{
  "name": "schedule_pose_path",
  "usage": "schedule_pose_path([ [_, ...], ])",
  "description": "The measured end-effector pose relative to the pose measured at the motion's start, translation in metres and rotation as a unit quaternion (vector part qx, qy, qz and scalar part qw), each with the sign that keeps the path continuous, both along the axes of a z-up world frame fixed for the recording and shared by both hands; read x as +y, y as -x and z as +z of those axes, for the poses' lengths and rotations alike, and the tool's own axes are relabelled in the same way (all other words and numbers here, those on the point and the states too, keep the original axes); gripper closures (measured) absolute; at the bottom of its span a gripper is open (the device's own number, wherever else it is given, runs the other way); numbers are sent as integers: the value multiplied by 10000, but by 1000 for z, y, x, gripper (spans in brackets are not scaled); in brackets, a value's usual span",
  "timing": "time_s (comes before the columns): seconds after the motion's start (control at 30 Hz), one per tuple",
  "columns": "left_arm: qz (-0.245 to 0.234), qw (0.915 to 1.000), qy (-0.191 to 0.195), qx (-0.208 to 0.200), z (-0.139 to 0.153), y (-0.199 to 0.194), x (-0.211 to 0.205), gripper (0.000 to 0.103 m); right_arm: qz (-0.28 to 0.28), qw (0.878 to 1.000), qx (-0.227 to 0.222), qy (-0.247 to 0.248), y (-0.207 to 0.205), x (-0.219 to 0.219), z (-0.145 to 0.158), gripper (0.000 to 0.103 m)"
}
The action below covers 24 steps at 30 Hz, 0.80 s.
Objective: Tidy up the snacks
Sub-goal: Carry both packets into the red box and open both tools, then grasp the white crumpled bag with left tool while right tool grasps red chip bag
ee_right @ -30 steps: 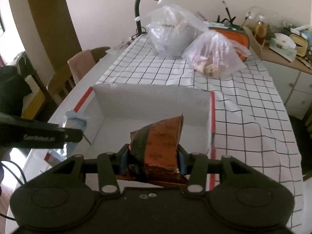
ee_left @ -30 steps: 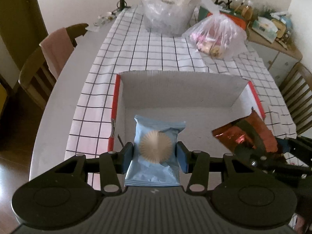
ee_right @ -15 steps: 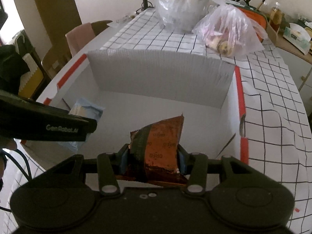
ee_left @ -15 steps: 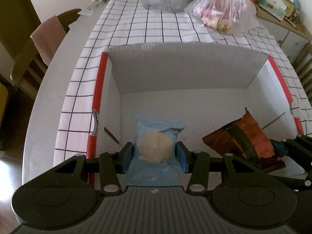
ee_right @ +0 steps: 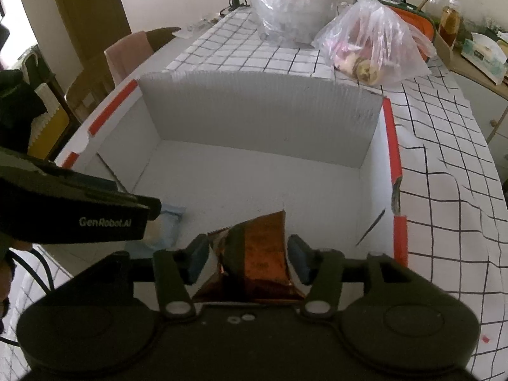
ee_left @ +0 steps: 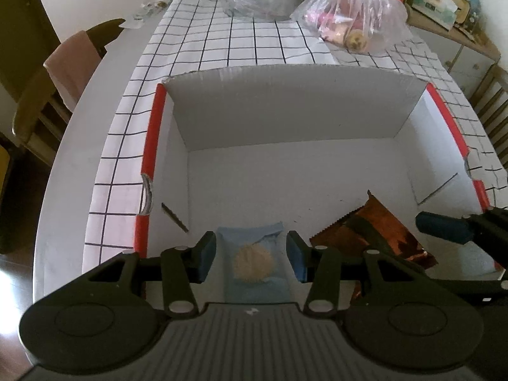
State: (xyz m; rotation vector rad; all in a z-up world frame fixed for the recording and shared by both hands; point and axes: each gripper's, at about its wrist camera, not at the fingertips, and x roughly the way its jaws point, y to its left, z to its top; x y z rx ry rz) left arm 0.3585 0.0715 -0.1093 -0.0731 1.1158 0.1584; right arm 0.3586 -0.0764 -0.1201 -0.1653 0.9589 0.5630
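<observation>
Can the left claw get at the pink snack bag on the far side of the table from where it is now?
Probably not directly. The left claw is down inside the white box, around the blue packet, and the box's far wall stands between it and the pink snack bag. It would have to lift out first.

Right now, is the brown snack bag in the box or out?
In. The brown snack bag sits low between the white box's walls, beside the blue packet.

Dim, soft daylight; heavy fisheye edge distortion.

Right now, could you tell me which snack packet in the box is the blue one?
The pale blue packet showing a round biscuit, between the left tongs; the other packet is copper-brown.
</observation>
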Motion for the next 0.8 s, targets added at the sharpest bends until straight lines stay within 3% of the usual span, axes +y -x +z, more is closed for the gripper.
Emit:
schedule_pose_path([
  [0.8, -69, 9953, 230, -938, 77, 87, 0, 39, 92, 9966, -502, -649, 67, -34, 80, 21],
])
